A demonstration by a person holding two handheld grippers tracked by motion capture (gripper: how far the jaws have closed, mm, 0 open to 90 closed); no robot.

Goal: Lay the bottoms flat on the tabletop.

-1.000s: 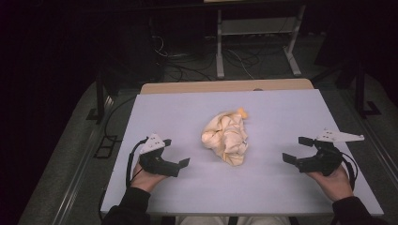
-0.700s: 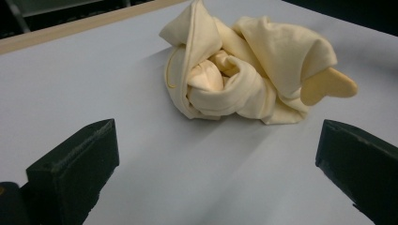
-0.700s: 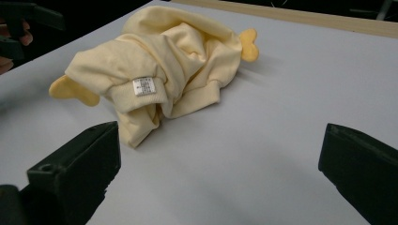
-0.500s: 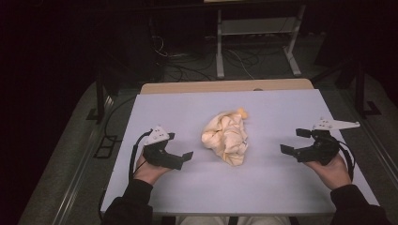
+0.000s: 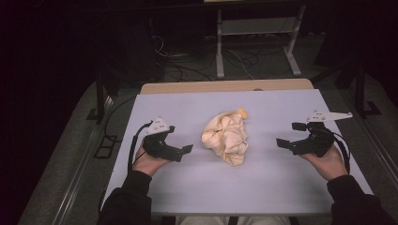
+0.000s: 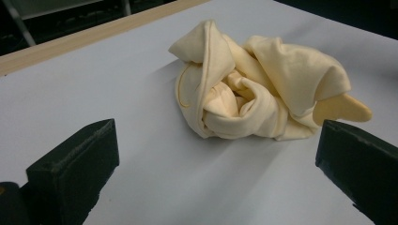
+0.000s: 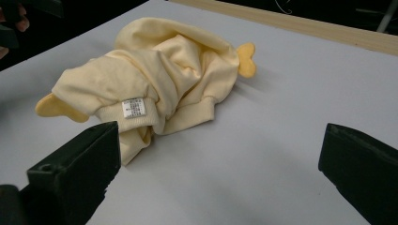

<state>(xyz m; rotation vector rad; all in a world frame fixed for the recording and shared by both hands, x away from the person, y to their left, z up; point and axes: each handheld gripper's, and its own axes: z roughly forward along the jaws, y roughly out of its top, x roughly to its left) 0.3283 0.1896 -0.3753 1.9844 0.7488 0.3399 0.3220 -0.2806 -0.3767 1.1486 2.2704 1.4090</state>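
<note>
The high view shows the crumpled pale-yellow garment (image 5: 226,138) lying on the white table (image 5: 263,183) between the two tongs, nearer the left gripper (image 5: 180,151) than the right gripper (image 5: 290,134), and touching neither. In that view the bundle's long axis runs from near the person toward the far edge of the table, tilted slightly toward the right gripper's side at its far end, where a small orange tab sticks out. The right gripper view adds detail not readable from above: a white sewn-in label (image 7: 133,108) on a ribbed cuff facing these tongs, an orange tab (image 7: 247,59) at the far side of the bundle and a second orange tab at the end nearest its left-hand jaw. The left gripper view shows the opposite face: rolled, twisted folds of soft fabric, a thin curved seam line, and one orange tab (image 6: 341,108) lying just beyond its right-hand jaw. Both tongs stand wide apart with nothing between the jaws; each pair frames the garment from its own side and sits clear of it. The fabric is cream-yellow, matte, heavily creased and bunched into a compact mound.
</note>
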